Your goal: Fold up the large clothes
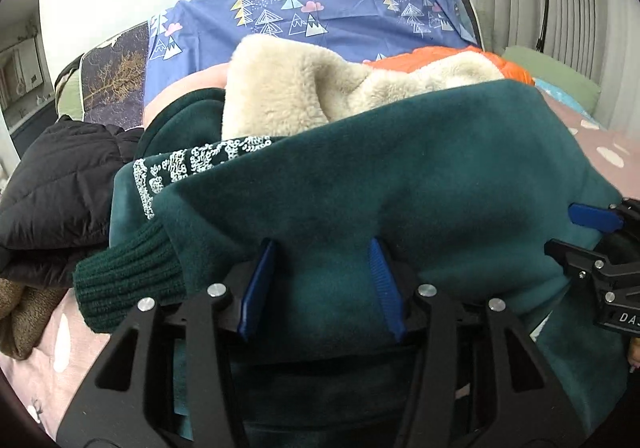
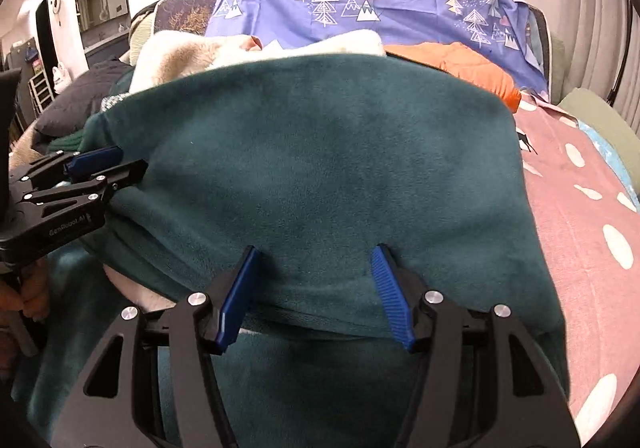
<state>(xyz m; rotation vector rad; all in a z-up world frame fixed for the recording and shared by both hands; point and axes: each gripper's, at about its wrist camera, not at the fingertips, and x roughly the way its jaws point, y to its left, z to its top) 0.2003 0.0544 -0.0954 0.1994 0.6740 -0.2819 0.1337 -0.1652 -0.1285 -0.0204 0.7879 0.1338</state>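
- Left wrist view: we see the left gripper (image 1: 322, 248) pitched downward over the near part of a dark green fleece garment (image 1: 380, 188).
- Its two blue fingers (image 1: 260, 272) stand partly apart. The last two readings of its spread barely differ, so we call no opening or closing. Green fleece bulges up between the fingers; whether the pads press it we cannot tell.
- A ribbed green cuff (image 1: 124, 288) lies just left of that gripper, on the pink spotted bedsheet (image 1: 48, 360).
- At the right edge of this view the right gripper (image 1: 588, 232) reaches in over the same garment.
- Right wrist view: the right gripper (image 2: 316, 260) also tilts down, its fingers (image 2: 390, 288) about half spread astride a folded green edge. Contact by the pads cannot be confirmed.
- The left gripper (image 2: 108, 164) enters from the left, at the garment's left side; a hand (image 2: 24, 288) holds its handle.
- The garment lies folded across the bed. Beyond it sit a cream fleece item (image 1: 288, 88) and an orange one (image 1: 516, 68). A black quilted jacket (image 1: 60, 184) is at far left.
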